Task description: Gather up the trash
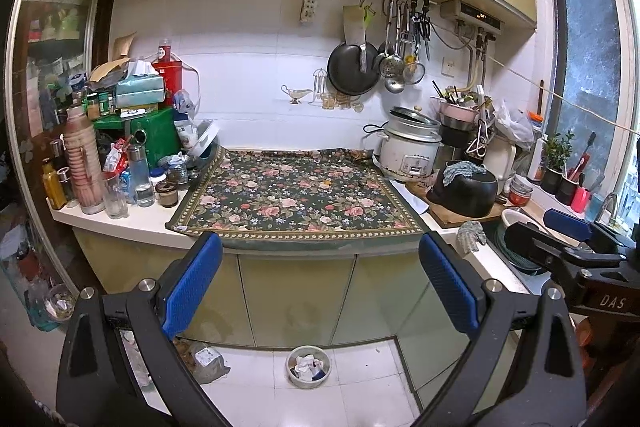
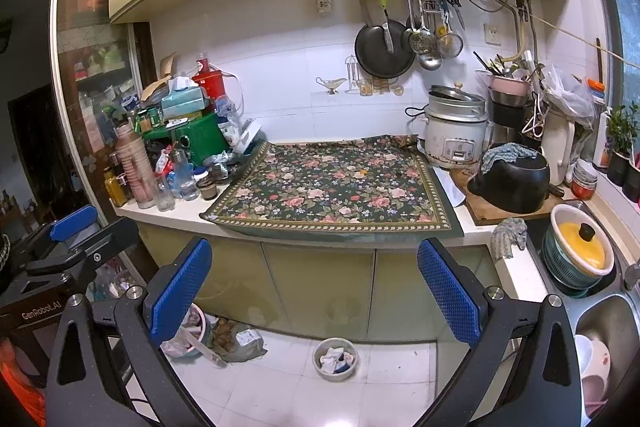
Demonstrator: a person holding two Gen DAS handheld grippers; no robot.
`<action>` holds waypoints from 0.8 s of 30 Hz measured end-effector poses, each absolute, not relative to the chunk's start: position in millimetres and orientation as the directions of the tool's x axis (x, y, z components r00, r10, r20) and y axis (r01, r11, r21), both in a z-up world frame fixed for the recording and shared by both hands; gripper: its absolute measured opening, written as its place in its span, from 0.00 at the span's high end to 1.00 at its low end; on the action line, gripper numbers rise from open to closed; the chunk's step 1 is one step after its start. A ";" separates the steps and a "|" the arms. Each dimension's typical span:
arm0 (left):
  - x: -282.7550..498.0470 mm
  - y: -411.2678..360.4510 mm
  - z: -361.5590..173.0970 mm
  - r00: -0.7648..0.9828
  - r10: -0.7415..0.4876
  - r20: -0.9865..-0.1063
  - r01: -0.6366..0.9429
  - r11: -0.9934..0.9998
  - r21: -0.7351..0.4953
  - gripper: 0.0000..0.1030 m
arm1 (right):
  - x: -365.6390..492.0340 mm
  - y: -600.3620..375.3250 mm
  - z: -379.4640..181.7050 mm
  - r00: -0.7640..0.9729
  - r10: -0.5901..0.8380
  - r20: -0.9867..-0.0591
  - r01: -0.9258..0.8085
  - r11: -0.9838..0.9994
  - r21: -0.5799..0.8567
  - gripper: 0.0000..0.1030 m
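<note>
Both grippers fill the foreground: the left gripper point(image 1: 320, 283) and the right gripper point(image 2: 316, 283) each hold their blue-padded fingers spread wide with nothing between them, raised in front of the kitchen counter point(image 1: 132, 221), well short of it. From the left wrist view the right gripper point(image 1: 560, 239) shows at the right edge, over the sink side. Behind them, cream cabinet doors point(image 2: 320, 287) run under the counter, and a dark floral cloth point(image 1: 296, 197) covers its middle stretch. Left of the cloth stands a crowd of bottles, jars and a green box point(image 1: 154, 133) topped by a tissue pack point(image 1: 140, 89). Right of the cloth sits a white rice cooker point(image 2: 456, 135), then a black pot point(image 2: 512, 183) on a wooden board, a rag draped over its lid. A black pan point(image 1: 352, 69) and ladles hang on the tiled wall. Down on the white floor tiles, a small round bin point(image 2: 335, 359) holds crumpled paper trash point(image 2: 330, 357), standing just before the cabinet doors. Left of it lie a grey crumpled bag point(image 2: 244, 343) and a pink-rimmed bin point(image 2: 188, 335) of waste, partly hidden behind a gripper finger.
</note>
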State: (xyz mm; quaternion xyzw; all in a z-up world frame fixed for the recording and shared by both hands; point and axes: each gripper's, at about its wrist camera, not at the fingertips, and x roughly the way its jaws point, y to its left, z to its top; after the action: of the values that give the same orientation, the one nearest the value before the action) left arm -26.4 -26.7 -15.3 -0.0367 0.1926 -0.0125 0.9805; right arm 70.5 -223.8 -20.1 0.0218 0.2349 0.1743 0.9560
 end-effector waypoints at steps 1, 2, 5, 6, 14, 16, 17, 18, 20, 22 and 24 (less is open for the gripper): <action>-26.4 -27.4 -15.2 0.926 -0.037 -0.377 0.009 0.997 -0.077 0.04 | 70.7 -223.6 -19.7 0.829 0.343 -0.441 -0.322 0.939 0.123 0.01; -26.4 -27.4 -15.2 0.926 -0.036 -0.376 0.008 0.997 -0.077 0.04 | 71.4 -224.0 -20.2 0.829 0.343 -0.442 -0.323 0.939 0.122 0.01; -24.5 -26.3 -14.6 0.927 -0.039 -0.372 0.010 0.997 -0.081 0.04 | 71.2 -224.0 -19.9 0.827 0.345 -0.443 -0.323 0.938 0.126 0.01; -23.7 -25.8 -14.4 0.927 -0.043 -0.373 0.013 0.996 -0.083 0.04 | 71.4 -223.6 -20.7 0.827 0.345 -0.443 -0.323 0.938 0.128 0.01; -19.1 -23.2 -15.5 0.924 -0.067 -0.376 0.034 0.995 -0.096 0.04 | 74.2 -221.4 -20.0 0.831 0.340 -0.441 -0.321 0.940 0.120 0.01; -18.2 -22.9 -15.7 0.923 -0.072 -0.377 0.038 0.995 -0.096 0.04 | 74.7 -220.5 -20.3 0.830 0.341 -0.442 -0.322 0.939 0.121 0.01; -17.7 -22.5 -15.7 0.922 -0.075 -0.379 0.042 0.995 -0.095 0.04 | 74.8 -219.9 -20.4 0.830 0.339 -0.444 -0.319 0.940 0.121 0.01; -16.4 -22.5 -15.6 0.922 -0.081 -0.380 0.049 0.994 -0.094 0.04 | 76.1 -218.5 -20.6 0.829 0.338 -0.446 -0.318 0.940 0.121 0.01; -14.9 -20.4 -15.9 0.922 -0.082 -0.378 0.051 0.995 -0.091 0.04 | 78.7 -217.3 -20.7 0.826 0.340 -0.449 -0.319 0.939 0.124 0.01; -12.2 -19.1 -16.3 0.924 -0.079 -0.375 0.048 0.995 -0.089 0.04 | 81.7 -215.5 -20.5 0.825 0.340 -0.452 -0.319 0.940 0.123 0.01; -8.4 -17.0 -16.7 0.923 -0.082 -0.377 0.051 0.994 -0.093 0.04 | 85.0 -213.0 -20.5 0.825 0.338 -0.452 -0.320 0.940 0.119 0.01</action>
State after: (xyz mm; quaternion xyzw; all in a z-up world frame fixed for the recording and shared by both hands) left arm -8.4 -17.0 -16.7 -0.0408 0.1938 -0.0340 0.9796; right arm 85.0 -213.0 -20.5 0.0188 0.2402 0.1722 0.9551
